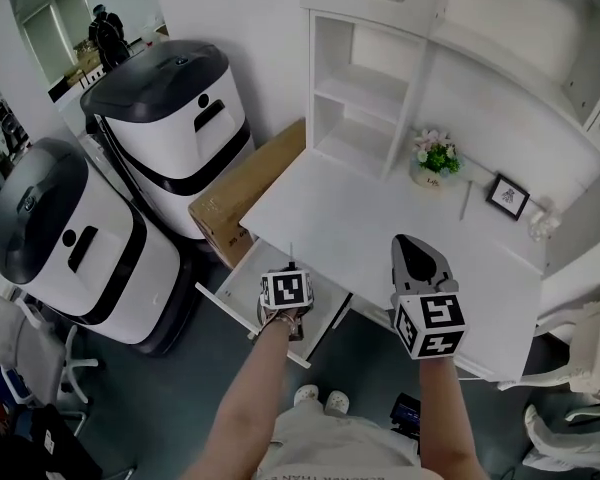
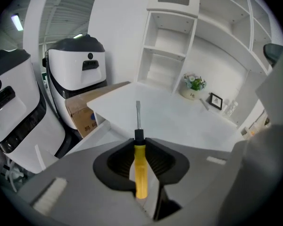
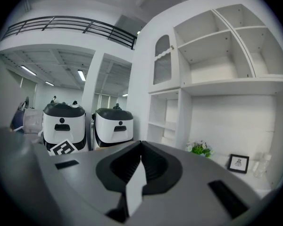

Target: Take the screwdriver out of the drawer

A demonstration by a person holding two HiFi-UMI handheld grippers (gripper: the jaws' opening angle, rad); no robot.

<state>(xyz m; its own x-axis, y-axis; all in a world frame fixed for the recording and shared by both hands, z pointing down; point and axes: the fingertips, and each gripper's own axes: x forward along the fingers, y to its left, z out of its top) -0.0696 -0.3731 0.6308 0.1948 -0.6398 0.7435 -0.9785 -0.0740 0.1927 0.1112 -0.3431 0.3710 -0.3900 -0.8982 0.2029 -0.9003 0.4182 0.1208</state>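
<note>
A screwdriver (image 2: 140, 166) with a yellow handle and a thin metal shaft is clamped between the jaws of my left gripper (image 2: 140, 142), shaft pointing forward over the white desk (image 2: 179, 121). In the head view the left gripper (image 1: 289, 268) hangs above the open white drawer (image 1: 230, 286) at the desk's front left, and the screwdriver's shaft (image 1: 291, 252) pokes out ahead of it. My right gripper (image 1: 411, 241) is raised over the desk's front edge. In its own view the right gripper (image 3: 140, 144) has its jaw tips together and nothing between them.
Two large white and black machines (image 1: 170, 118) (image 1: 70, 238) stand left of the desk, with a cardboard box (image 1: 245, 193) against the desk's side. A flower pot (image 1: 436, 158) and a small picture frame (image 1: 507, 196) sit at the back under white shelves (image 1: 365, 88).
</note>
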